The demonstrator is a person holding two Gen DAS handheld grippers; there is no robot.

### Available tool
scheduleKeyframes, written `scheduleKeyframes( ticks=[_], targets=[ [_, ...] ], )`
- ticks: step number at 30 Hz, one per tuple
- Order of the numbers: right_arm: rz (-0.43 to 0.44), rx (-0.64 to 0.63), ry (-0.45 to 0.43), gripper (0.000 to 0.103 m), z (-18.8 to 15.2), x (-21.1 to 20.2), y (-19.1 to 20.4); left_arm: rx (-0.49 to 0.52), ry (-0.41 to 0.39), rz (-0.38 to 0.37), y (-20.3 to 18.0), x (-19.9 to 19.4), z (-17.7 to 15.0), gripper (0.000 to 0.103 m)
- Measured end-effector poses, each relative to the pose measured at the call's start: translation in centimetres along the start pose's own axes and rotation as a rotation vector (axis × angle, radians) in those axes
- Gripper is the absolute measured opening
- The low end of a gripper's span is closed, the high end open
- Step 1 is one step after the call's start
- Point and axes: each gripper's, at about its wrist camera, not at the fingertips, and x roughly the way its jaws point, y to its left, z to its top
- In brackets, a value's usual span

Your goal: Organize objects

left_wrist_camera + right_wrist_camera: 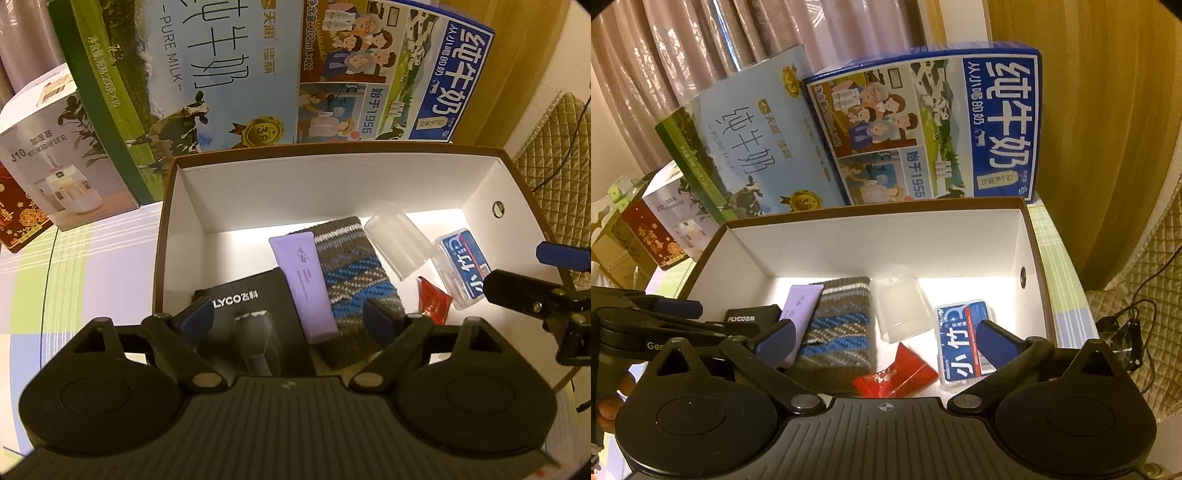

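Observation:
A brown cardboard box (332, 152) with white inner walls stands open on the table. On its floor lie a black FLYCO box (255, 293), a purple tube (303, 280), a knitted striped sock (351, 266), a clear plastic cup (395, 240), a red packet (433, 300) and a blue floss case (465, 266). My left gripper (288, 321) hangs open over the FLYCO box and tube, holding nothing. My right gripper (886, 341) is open above the red packet (897, 376) and the floss case (964, 343), also with nothing in it.
Two milk cartons (236, 74) (942, 122) stand right behind the box. A humidifier box (55, 155) and a red box (18, 218) sit to the left on the checked tablecloth (74, 277). A quilted cushion (554, 158) and cables (1126, 332) lie to the right.

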Motion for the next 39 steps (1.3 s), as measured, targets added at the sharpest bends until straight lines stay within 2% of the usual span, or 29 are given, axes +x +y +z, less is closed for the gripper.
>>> scheduleKeyframes(
  ticks=[13, 39],
  targets=[
    [0.001, 0.022, -0.029, 0.101, -1.8, -4.2, 1.0, 0.030, -0.037, -0.001, -1.0, -4.8, -2.1, 0.089],
    [0.032, 0.020, -0.087, 0.101, -7.7, -13.8, 3.7, 0.004, -0.087, -0.037, -3.2, -13.8, -9.9, 0.089]
  ],
)
